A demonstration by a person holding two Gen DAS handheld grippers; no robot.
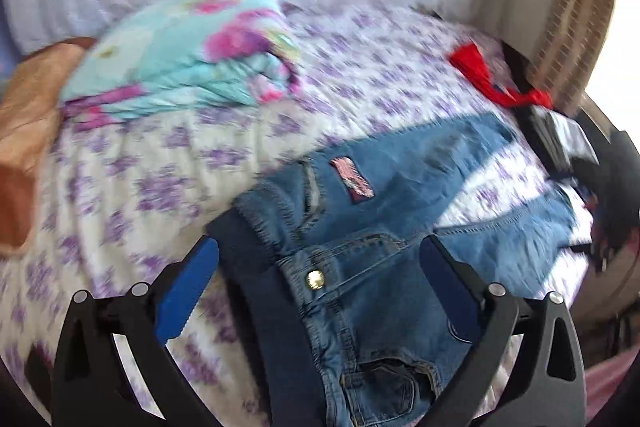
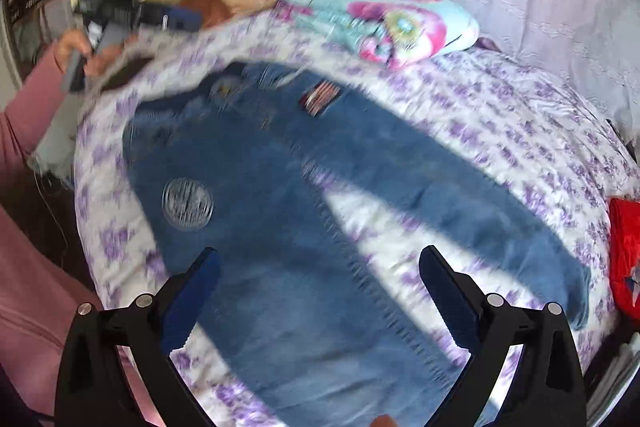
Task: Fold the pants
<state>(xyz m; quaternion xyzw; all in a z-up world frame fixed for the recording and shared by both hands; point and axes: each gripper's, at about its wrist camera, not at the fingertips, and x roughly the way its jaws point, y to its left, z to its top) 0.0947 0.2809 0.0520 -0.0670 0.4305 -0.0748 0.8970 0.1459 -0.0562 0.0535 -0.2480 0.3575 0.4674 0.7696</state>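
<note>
**Jeans spread flat, both grippers wide and empty**

Lying open on the bed [image 2: 500,115], on the purple-flowered cover: blue jeans [image 2: 256,195], legs apart in a V, bare cover showing between them. Waist end at the near-left edge of the bed in the right wrist view, close to the person's pink sleeve [image 2: 28,131]; legs running away toward the far right, toward a red cloth [image 2: 624,259] at the bed's edge. Long axis therefore from waistband to hems, slanting across the bed, not square to its edge. Button and fly facing up in the left wrist view, so front side up.

Left gripper [image 1: 316,291]: jaws spread fully, nothing between the pads, hovering over the waistband near the button. Right gripper [image 2: 320,291]: likewise wide open and empty, above the thigh of the near leg. Both pictures blurred, so fine contact hard to judge; neither pad seems to press cloth.

Likely step: bringing one leg over the other. Best done by pinching one leg at hem and at hip together, lifting only enough to clear, laying it seam to seam on its twin, then smoothing. Worth keeping clear of the folded floral blanket [image 2: 384,23] beyond.
</note>
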